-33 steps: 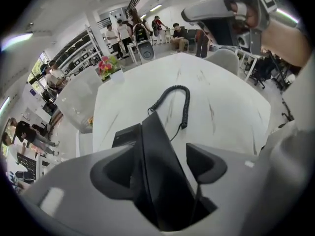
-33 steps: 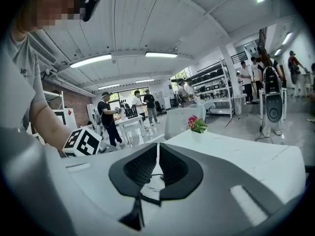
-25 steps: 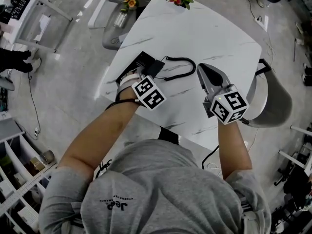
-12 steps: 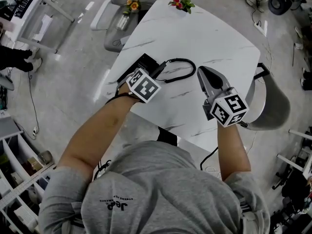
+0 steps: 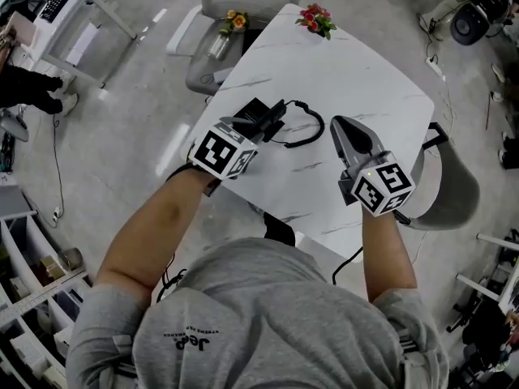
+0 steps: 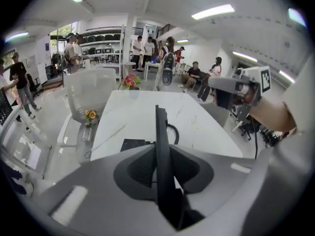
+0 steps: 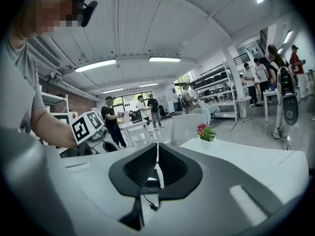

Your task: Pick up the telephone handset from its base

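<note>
**Handset gripped; cord tug and slip are the risks**

Risks: the base (image 6: pixel 134 144) sits near the left edge of the table (image 5: pixel 365 79) and nothing holds it down, so a hard pull could drag it off that side. The left gripper (image 5: pixel 247 130) has just closed and is clenched on the handset (image 6: pixel 160 132). The handset stands edge-on between the jaws above the base. It looks clear of the cradle, though the head view is too dark there to be sure. A grip on a thin edge may let it twist or slip. The cord (image 5: pixel 308 128) lies in a slack loop and would probably go taut on a long lift.

Room: the tabletop ahead and to the right is wide and bare. The right gripper (image 7: pixel 157 162) has its jaws together on nothing, well apart on the right. The flowers (image 5: pixel 317 19) are at the far edge, out of the way.
</note>
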### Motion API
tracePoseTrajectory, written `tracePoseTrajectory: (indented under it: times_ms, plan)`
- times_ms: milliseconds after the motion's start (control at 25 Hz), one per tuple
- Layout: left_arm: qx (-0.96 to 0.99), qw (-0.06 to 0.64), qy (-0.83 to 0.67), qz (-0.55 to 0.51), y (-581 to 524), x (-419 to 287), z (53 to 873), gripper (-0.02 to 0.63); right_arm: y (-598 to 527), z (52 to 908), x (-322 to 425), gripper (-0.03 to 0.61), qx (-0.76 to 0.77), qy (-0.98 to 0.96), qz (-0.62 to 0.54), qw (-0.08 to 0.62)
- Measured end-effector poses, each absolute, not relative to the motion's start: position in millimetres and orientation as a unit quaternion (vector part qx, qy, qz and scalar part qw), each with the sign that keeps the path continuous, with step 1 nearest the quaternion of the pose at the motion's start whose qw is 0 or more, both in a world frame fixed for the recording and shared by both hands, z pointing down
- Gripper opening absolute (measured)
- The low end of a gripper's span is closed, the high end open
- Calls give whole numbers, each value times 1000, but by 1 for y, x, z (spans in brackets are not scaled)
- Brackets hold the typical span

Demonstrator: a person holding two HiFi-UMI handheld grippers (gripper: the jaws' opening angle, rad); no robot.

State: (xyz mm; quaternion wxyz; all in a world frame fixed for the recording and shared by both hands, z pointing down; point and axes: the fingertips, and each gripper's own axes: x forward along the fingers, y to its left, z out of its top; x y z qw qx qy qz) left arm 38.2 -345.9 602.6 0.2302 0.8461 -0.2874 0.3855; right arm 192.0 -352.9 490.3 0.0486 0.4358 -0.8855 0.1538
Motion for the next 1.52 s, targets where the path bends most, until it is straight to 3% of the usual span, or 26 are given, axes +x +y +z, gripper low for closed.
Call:
tracePoseTrajectory:
  times_ms: [320,920,1200,1520]
  plan:
    - [872,235,-322,284,-316,-42,507,138,-355,435,111,5,375,-918,125,31]
    - [849,187,-484,95,-167,-249,354,138,-275,316,-126,5,148,-988,53,-12]
    - [808,170,-564,-11,-82,-328,321,138,-219,280,-219,5,32,-999,29,-14]
    - [783,149,-597,-93,11,-369,316,138,-156,264,-291,5,-59,-998,23,-21]
